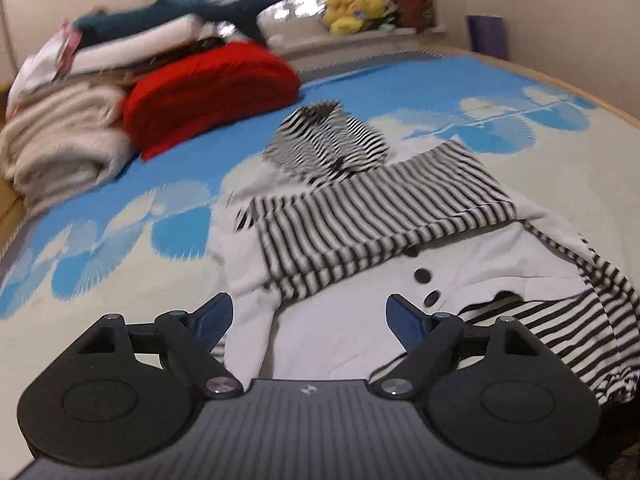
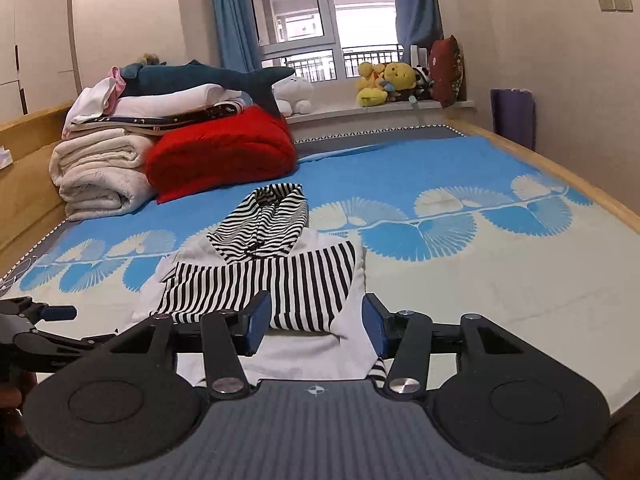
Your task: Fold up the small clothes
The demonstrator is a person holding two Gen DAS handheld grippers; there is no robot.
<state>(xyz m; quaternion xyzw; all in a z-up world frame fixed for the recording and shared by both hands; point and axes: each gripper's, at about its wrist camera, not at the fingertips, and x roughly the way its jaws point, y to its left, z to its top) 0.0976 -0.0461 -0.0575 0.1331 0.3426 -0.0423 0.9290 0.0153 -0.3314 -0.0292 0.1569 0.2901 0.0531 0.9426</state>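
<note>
Blurring striped garment [image 1: 360,216] edges, buttons

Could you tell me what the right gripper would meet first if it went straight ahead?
Probably the hoodie: the open right gripper points straight at its white body just below the striped sleeve, though the gap between them is hard to judge.

Blue curtains [image 2: 228,20] flank a bright window [image 2: 316,16] behind the wooden-framed bed [image 2: 560,168].
</note>
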